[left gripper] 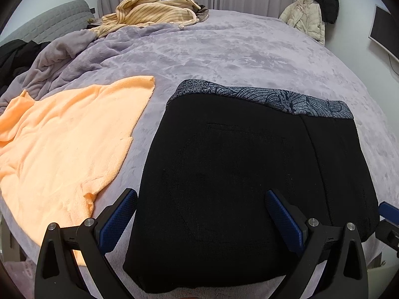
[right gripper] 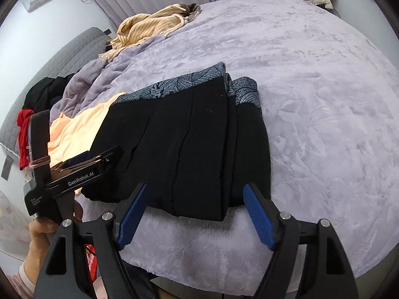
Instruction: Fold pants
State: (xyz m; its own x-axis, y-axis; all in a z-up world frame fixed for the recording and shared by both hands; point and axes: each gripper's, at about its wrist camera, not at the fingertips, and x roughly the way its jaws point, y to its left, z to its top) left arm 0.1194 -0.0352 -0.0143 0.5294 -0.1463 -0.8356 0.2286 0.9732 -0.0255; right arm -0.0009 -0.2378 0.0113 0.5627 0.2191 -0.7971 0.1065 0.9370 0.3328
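The black pants (left gripper: 237, 174) lie folded in a thick stack on the lavender blanket (left gripper: 237, 49), near its front edge, patterned grey waistband on the far side. Left gripper (left gripper: 199, 214) hovers over the near part of the stack w/ jaws wide apart, nothing clamped btw them. Right gripper (right gripper: 197, 211) is at the near edge of the pants, jaws also apart and holding nothing. An orange towel (left gripper: 64, 139) lies just beside the pants on the left. A striped beige garment (left gripper: 152, 10) sits at the far end.
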